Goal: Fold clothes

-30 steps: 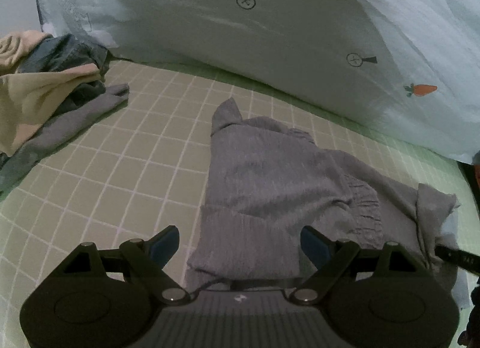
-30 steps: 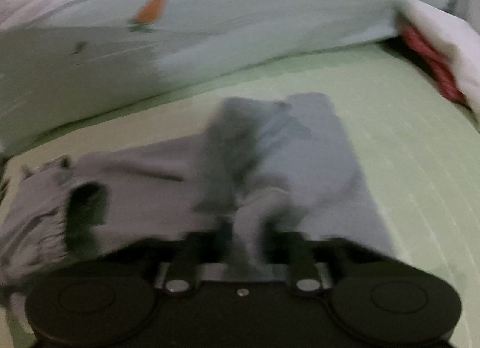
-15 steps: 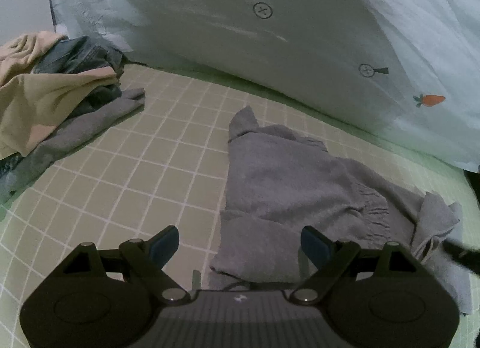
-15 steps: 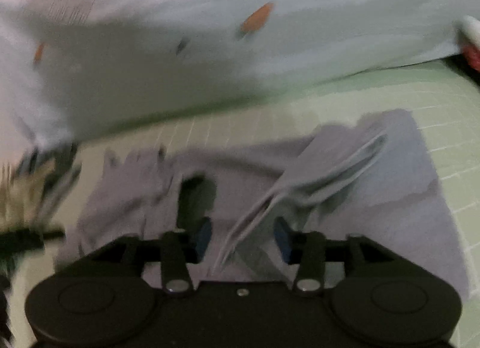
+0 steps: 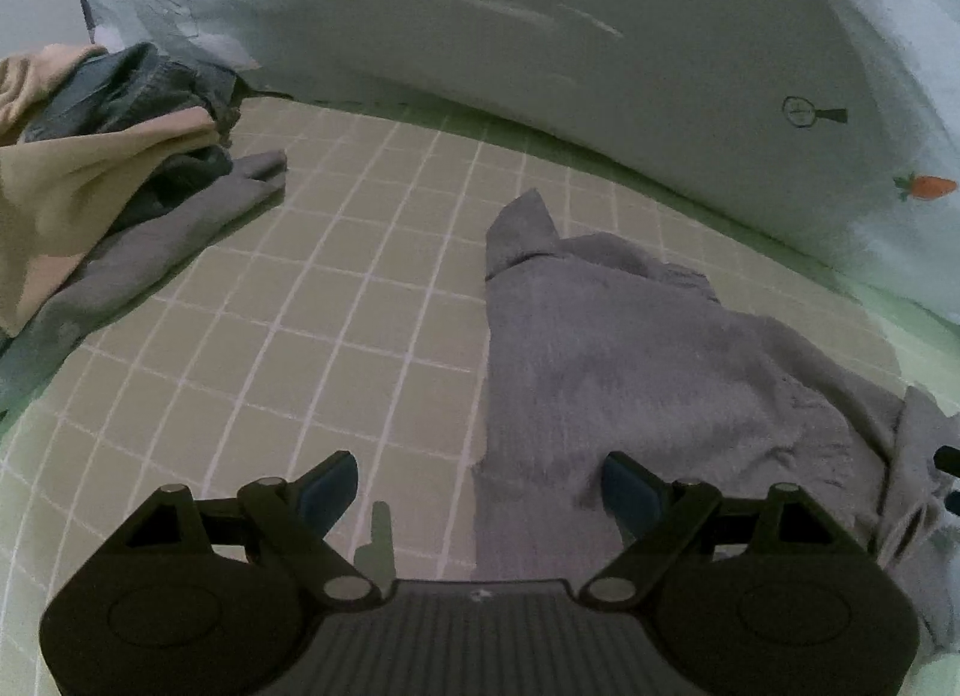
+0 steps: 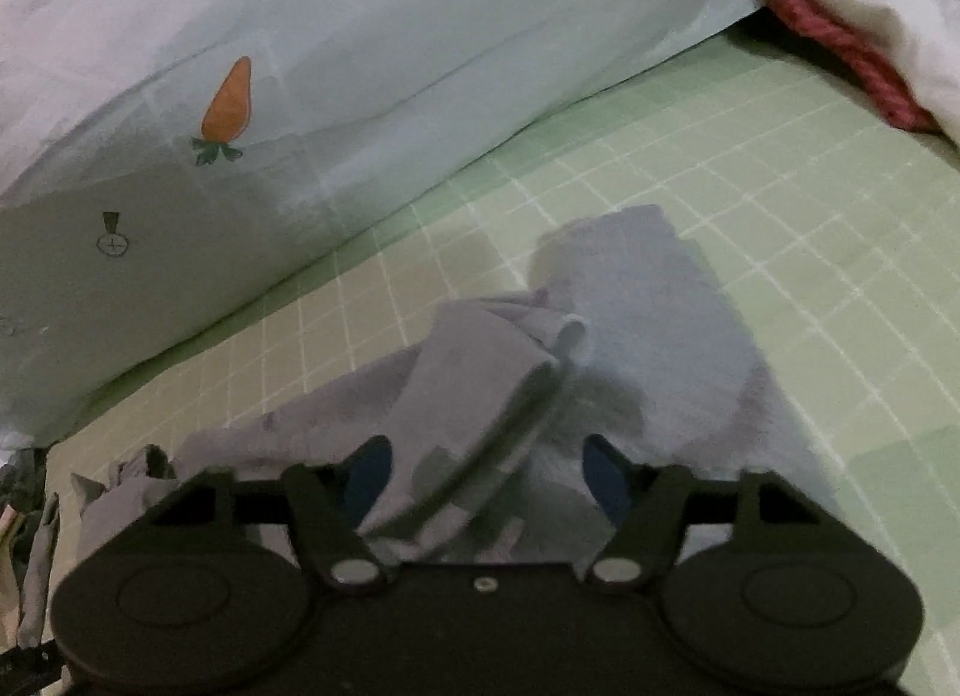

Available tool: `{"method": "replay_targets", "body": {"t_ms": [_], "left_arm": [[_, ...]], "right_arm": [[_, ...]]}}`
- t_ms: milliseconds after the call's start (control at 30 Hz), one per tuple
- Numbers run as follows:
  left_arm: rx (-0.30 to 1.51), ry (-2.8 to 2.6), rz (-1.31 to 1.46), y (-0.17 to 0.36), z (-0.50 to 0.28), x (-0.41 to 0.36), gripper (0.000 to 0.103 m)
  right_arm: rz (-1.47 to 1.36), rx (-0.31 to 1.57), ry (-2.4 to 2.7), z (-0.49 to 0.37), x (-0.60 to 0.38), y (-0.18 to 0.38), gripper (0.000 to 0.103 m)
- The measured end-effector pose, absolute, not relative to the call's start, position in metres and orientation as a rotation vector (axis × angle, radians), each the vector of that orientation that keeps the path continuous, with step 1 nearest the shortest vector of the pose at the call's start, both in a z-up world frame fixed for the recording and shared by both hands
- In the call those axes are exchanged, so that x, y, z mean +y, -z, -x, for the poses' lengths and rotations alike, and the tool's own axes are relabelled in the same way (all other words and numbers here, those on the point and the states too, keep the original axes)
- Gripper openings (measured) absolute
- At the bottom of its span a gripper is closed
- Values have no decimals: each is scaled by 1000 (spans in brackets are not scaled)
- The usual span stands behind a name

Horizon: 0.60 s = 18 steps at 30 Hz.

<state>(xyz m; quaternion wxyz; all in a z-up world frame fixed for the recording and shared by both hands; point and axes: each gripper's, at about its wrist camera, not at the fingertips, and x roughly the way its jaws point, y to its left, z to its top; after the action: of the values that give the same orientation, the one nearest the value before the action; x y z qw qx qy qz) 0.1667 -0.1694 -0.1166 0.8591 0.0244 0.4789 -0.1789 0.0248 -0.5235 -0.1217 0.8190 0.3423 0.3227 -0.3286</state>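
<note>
A grey garment lies crumpled on the green checked bed sheet. My left gripper hovers open over its near left edge; the right fingertip is above the cloth, the left one above bare sheet. In the right wrist view the same grey garment shows a raised folded flap running down between the fingers. My right gripper is open, its blue pads standing apart on either side of that flap. The tip of the other gripper shows at the left wrist view's right edge.
A pile of beige, denim and grey clothes sits at the left. A pale blue duvet with a carrot print bounds the far side. A red and white bundle lies at the far right. Bare sheet stretches right of the garment.
My right gripper went from shut on a grey fold to open, leaving the flap lying between its fingers. The left gripper stayed open and shifted left, so the garment sits further right in its view.
</note>
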Motion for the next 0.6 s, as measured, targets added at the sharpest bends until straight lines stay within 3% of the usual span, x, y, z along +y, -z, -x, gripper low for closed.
{"method": "replay_targets", "body": {"t_ms": [67, 133, 167, 367, 400, 467, 533, 567, 600], "left_arm": [[1011, 372, -54, 118, -174, -173, 89], [1013, 365, -56, 120, -181, -178, 89], [1013, 362, -58, 121, -184, -180, 89], [1037, 360, -56, 129, -189, -186, 89], [1043, 360, -53, 131, -189, -186, 89], [1054, 360, -47, 134, -188, -187, 89], [1064, 362, -40, 137, -188, -188, 89], [1068, 363, -35, 138, -187, -188, 89], [1074, 364, -28, 140, -187, -187, 89]], "right_arm": [[-710, 695, 685, -37, -526, 122, 47], [-679, 703, 671, -53, -530, 122, 18], [-651, 714, 649, -63, -531, 122, 13], [-436, 785, 441, -127, -509, 119, 10], [-454, 797, 400, -135, -507, 122, 11], [-513, 820, 341, -145, -504, 127, 24], [-571, 808, 336, -141, -502, 125, 58], [-583, 794, 354, -135, -502, 121, 67], [-593, 780, 374, -129, -503, 117, 81]]}}
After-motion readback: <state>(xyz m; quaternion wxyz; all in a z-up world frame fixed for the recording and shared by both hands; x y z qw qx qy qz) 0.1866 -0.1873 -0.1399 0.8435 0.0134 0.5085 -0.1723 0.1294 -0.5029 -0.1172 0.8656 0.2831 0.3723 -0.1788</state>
